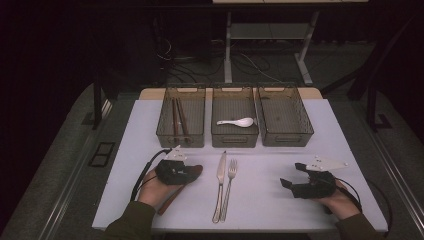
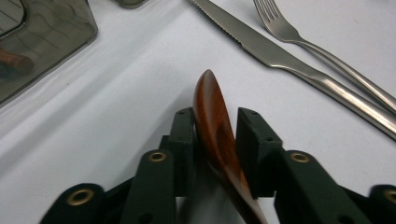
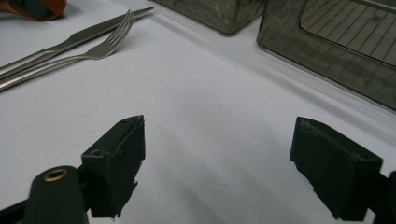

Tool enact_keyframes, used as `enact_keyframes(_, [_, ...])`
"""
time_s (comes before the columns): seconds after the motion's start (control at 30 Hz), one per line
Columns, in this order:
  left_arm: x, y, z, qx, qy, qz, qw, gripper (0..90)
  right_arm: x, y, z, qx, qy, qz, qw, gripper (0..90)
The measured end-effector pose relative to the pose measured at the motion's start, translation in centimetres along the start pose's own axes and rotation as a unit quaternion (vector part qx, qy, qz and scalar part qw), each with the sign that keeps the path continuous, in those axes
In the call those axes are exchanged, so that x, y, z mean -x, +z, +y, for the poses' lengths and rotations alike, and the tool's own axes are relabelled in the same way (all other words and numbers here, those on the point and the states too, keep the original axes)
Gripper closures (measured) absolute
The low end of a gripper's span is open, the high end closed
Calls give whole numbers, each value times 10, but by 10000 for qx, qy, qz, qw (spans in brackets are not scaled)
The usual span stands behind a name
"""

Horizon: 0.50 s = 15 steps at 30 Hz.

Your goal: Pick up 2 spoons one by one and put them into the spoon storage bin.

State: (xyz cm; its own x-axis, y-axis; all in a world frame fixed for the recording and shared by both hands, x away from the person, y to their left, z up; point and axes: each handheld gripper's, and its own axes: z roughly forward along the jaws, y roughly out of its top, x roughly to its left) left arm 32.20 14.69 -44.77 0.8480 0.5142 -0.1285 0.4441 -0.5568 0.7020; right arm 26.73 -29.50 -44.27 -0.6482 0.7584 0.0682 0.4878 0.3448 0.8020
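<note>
A person seated at a white table (image 1: 280,200) holds a two-jaw gripper in each hand. The left gripper (image 2: 215,140) is clamped on a wooden spoon (image 2: 215,126), its two black jaws pressed against either side of the reddish-brown, glossy bowl, which stands on edge between them with its tip pointing away from the gripper toward the table's middle. From above, the spoon's long axis runs on a diagonal: the bowl lies at the gripper, near the table's left-centre, and the handle slants back toward the near left edge, passing under the left hand (image 1: 152,192).

The right gripper (image 3: 233,163) sits low over the near right part of the table with its jaws spread wide and nothing between them.

Between the two grippers lie a steel table knife (image 1: 220,185) and a fork (image 1: 229,187), side by side and close together, both lengthwise from near to far with blade tip and tines pointing far.

Along the far side stand three smoky translucent bins in a row. The left bin (image 1: 181,137) holds brown chopsticks (image 1: 179,120), the middle bin (image 1: 234,137) a white ceramic spoon (image 1: 236,121), and the right bin (image 1: 285,137) shows only its gridded floor.
</note>
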Motion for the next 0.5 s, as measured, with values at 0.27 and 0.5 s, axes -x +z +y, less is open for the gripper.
enact_keyframes(0.27, [0, -1, 2, -3, -86, -81, 9999, 782, 0, 0, 0, -3, -5, 2, 10000, 183])
enact_keyframes(0.5, [0, -1, 4, -57, -65, -79, 9999, 797, 0, 0, 0, 6, -18, 3, 10000, 183])
